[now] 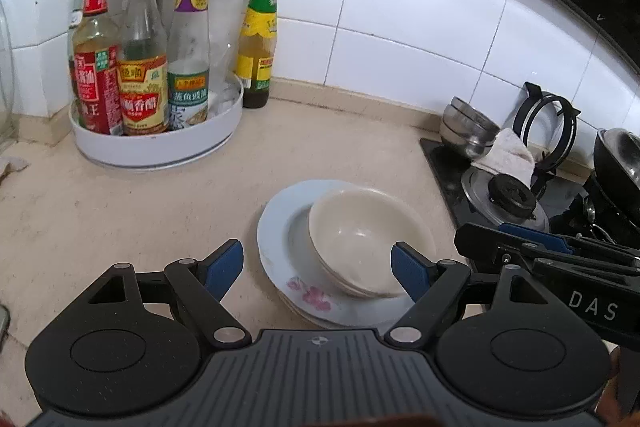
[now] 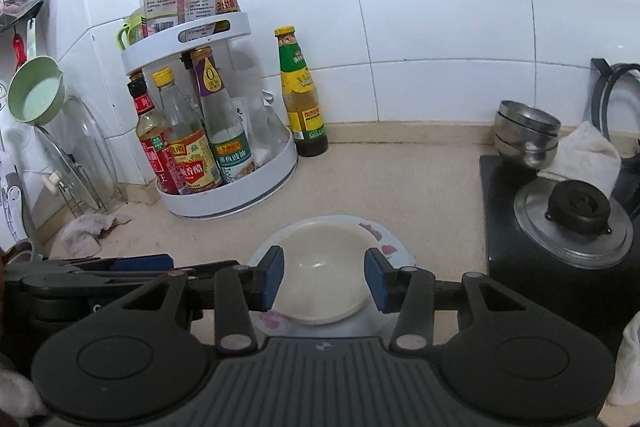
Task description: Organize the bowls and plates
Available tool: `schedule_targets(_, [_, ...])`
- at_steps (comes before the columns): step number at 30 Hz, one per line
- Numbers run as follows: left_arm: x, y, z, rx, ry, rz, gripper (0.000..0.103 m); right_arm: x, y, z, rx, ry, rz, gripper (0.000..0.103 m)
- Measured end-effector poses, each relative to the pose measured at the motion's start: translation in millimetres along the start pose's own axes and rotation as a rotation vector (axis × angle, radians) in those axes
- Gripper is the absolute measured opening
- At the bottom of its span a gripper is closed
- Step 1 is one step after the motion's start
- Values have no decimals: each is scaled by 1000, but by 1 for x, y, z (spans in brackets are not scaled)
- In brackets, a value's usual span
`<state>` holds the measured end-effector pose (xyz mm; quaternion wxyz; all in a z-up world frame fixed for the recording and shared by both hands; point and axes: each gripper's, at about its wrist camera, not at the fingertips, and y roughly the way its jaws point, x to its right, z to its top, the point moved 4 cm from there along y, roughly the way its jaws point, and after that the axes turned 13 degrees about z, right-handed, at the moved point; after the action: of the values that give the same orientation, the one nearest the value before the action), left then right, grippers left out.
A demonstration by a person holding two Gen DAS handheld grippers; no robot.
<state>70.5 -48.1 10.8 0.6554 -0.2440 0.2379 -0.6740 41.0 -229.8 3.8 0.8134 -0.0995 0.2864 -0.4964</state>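
Two bowls (image 1: 360, 239) nested upright on plates (image 1: 280, 227).

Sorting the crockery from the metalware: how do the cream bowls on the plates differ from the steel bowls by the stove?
The cream bowls are matte and wide; the steel bowls are shiny and look narrower. The cream bowls sit on flowered plates on the counter; the steel bowls stand on the black stove top. Both are nested stacks, upright.

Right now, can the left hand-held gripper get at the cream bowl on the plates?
Probably yes. The left hand-held gripper is open just before the cream bowl, which sits uncovered on the plates, with nothing between them.
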Motion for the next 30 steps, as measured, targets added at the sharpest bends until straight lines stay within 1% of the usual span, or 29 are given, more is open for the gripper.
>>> schedule_targets(15, [10,-12,-8,38,37,58,86,3,-10,-8,-7,5,14,43])
schedule_targets(30, [11,-9,-10,28,58,67,86,9,-8,-11,-24,22,20,43])
